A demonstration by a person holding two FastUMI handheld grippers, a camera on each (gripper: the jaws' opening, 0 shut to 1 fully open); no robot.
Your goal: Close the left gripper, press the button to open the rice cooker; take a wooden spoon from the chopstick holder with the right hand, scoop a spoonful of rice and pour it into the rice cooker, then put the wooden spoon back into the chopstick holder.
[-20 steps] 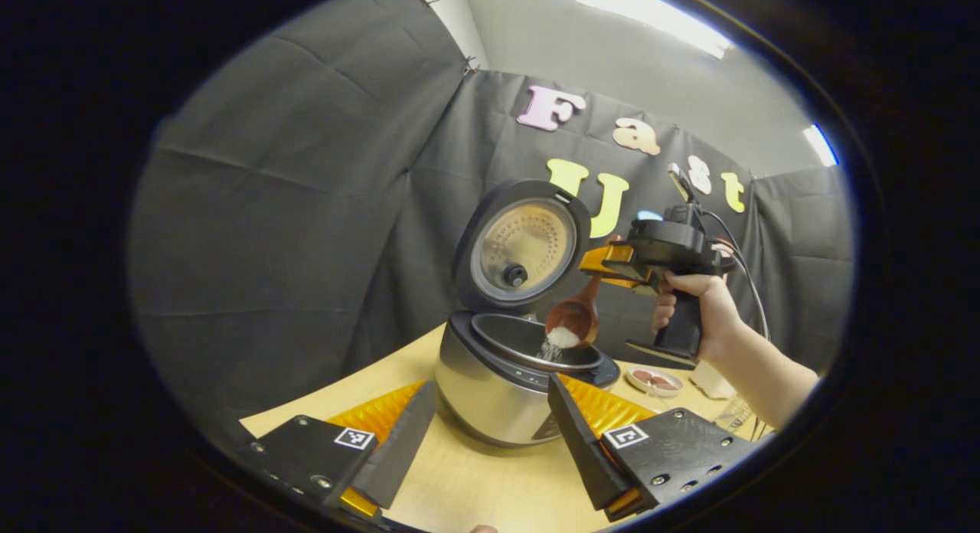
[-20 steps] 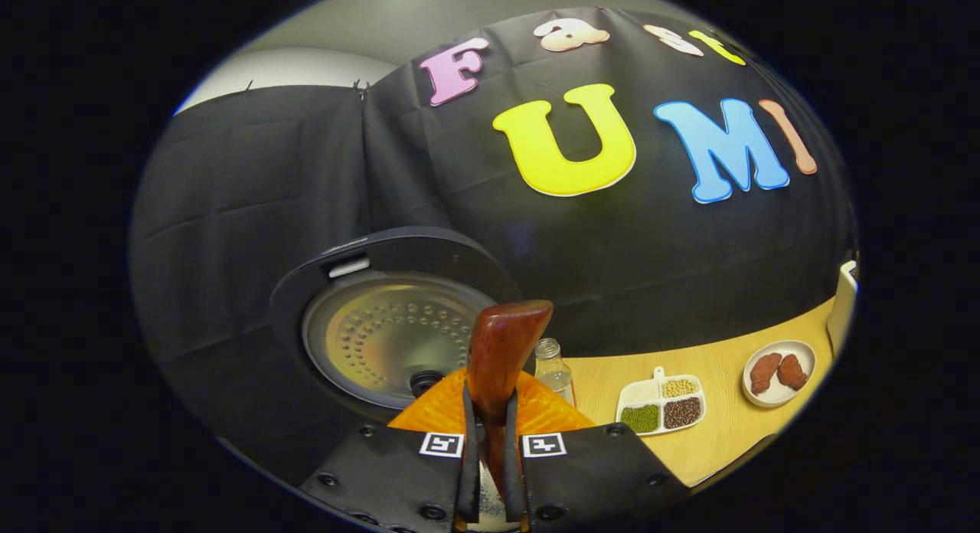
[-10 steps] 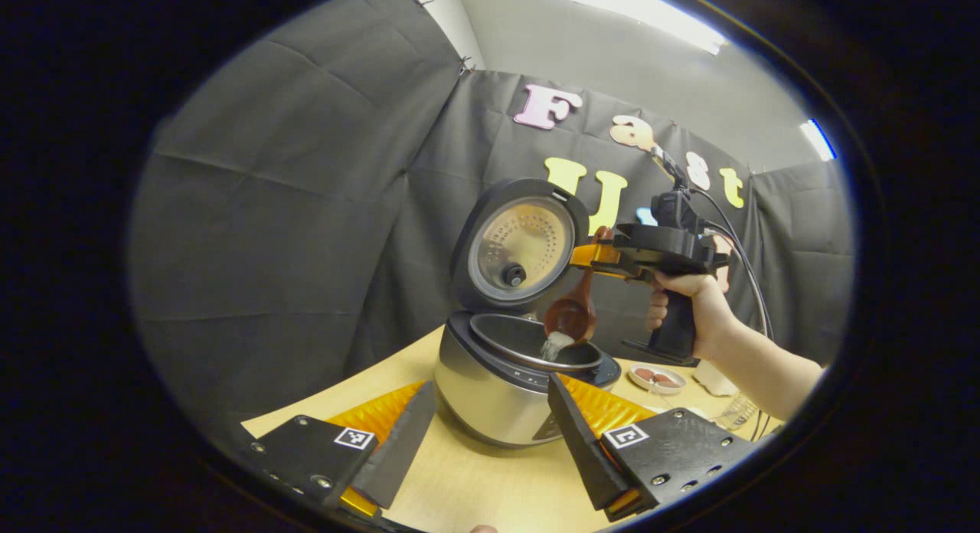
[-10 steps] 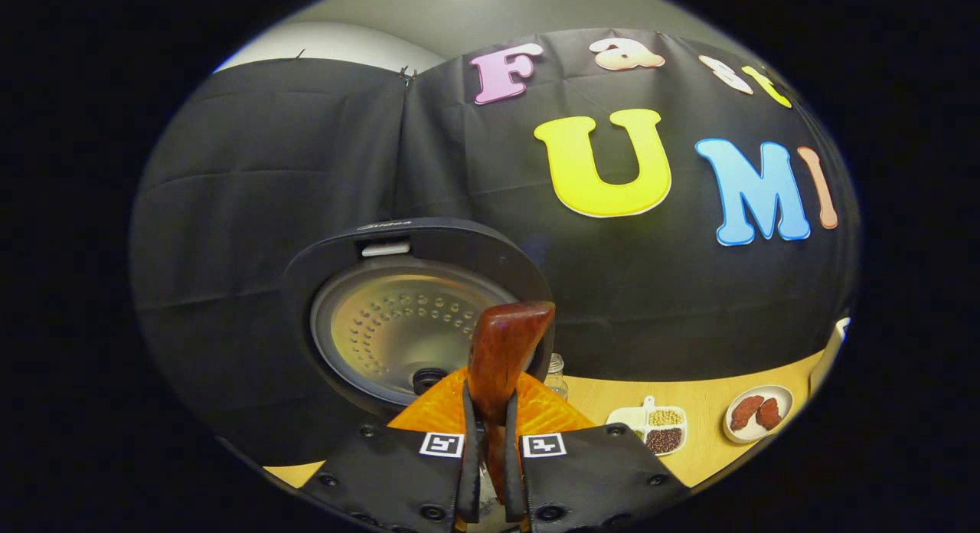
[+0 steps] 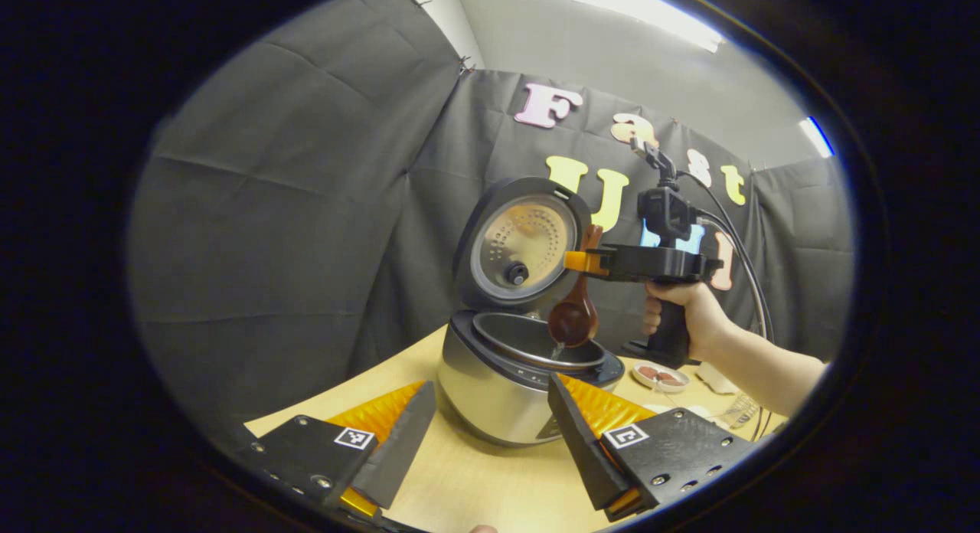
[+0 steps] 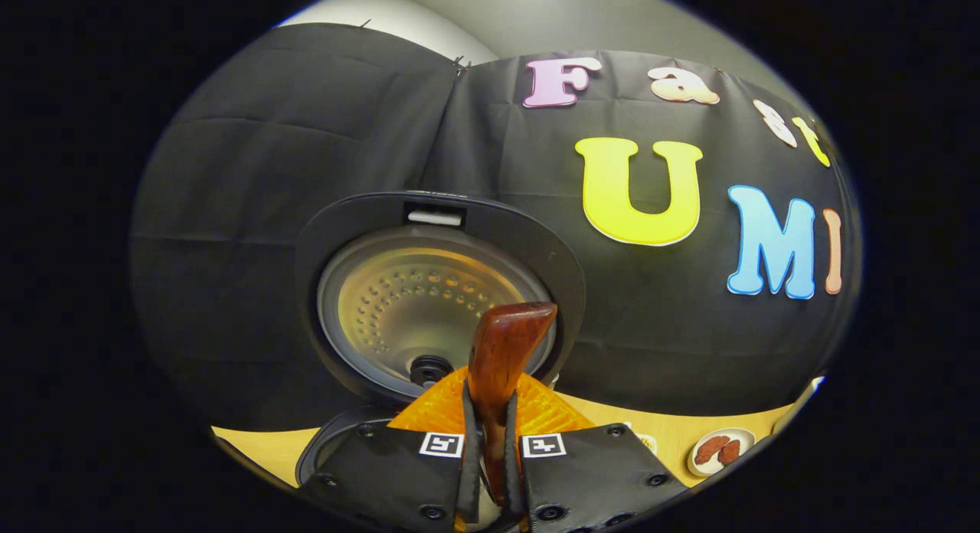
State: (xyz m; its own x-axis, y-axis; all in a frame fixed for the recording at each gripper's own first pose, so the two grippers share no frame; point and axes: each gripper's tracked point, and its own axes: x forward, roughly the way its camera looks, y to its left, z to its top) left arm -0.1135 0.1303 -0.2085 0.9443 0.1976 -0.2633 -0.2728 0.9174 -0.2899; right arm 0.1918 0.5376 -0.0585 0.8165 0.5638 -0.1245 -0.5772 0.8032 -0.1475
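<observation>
The silver rice cooker (image 5: 498,391) stands on the wooden table with its lid (image 5: 524,242) raised; the lid's inner plate (image 6: 429,303) faces the right gripper view. My right gripper (image 6: 490,449) is shut on the wooden spoon's handle (image 6: 501,357). In the left gripper view that gripper (image 5: 589,262) hovers over the pot, held by a hand (image 5: 685,311). The spoon (image 5: 574,318) hangs nearly upright, bowl down over the inner pot (image 5: 536,341), a thin trickle of rice below it. My left gripper (image 5: 490,433) stands open in front of the cooker, holding nothing.
A small white dish with brown pieces (image 5: 662,376) (image 6: 720,449) sits on the table (image 5: 475,487) right of the cooker. A cable runs from the right gripper past the arm (image 5: 766,368). Bare table lies in front of the cooker.
The right gripper has risen and tipped the spoon from slanted to almost upright. The heap of rice in the bowl has poured into the pot. The left gripper has not moved.
</observation>
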